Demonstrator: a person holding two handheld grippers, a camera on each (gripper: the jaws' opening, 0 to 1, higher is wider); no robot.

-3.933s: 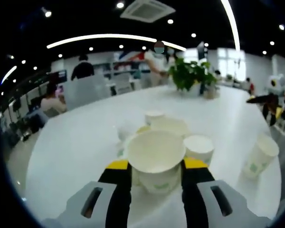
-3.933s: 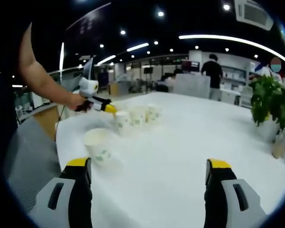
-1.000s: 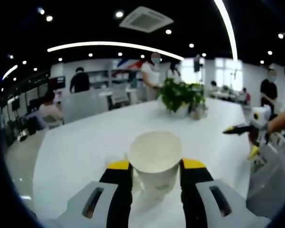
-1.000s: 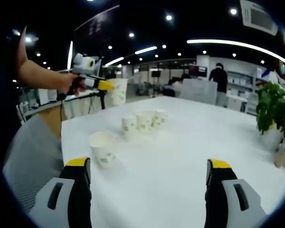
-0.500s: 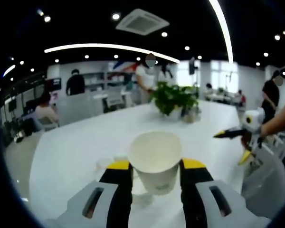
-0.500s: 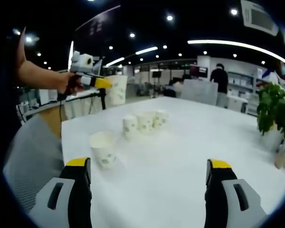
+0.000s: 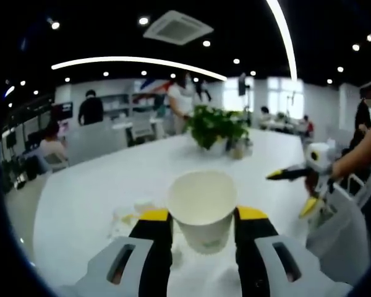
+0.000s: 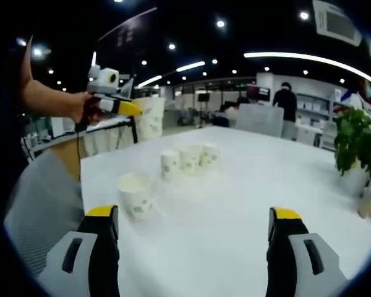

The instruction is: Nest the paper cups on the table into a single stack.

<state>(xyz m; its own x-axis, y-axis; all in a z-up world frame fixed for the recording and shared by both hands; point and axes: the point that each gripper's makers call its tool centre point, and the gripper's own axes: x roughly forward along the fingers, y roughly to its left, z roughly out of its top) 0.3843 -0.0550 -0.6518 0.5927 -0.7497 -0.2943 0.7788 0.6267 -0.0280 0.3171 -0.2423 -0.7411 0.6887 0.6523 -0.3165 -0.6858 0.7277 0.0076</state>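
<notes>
In the left gripper view, our left gripper [image 7: 202, 216] has its jaws closed against the sides of a cup [image 7: 203, 207], mouth up, held above the table [image 7: 80, 204]. Low beside the left jaw something pale lies on the tabletop; it may be more cups, but the blur stops us from saying. The right gripper [image 7: 300, 185] comes in from the right, jaws apart, holding nothing.

In the right gripper view, our right gripper [image 8: 195, 223] hovers wide open and empty over the table [image 8: 247, 185]. A row of cups [image 8: 188, 159] stands further out, close together, and a single cup [image 8: 135, 193] stands apart, nearer us. The left gripper [image 8: 120, 107] carries its cup [image 8: 151, 117] high at the left.

We judge the stacking barely begun: one cup is lifted, the others unnested.
</notes>
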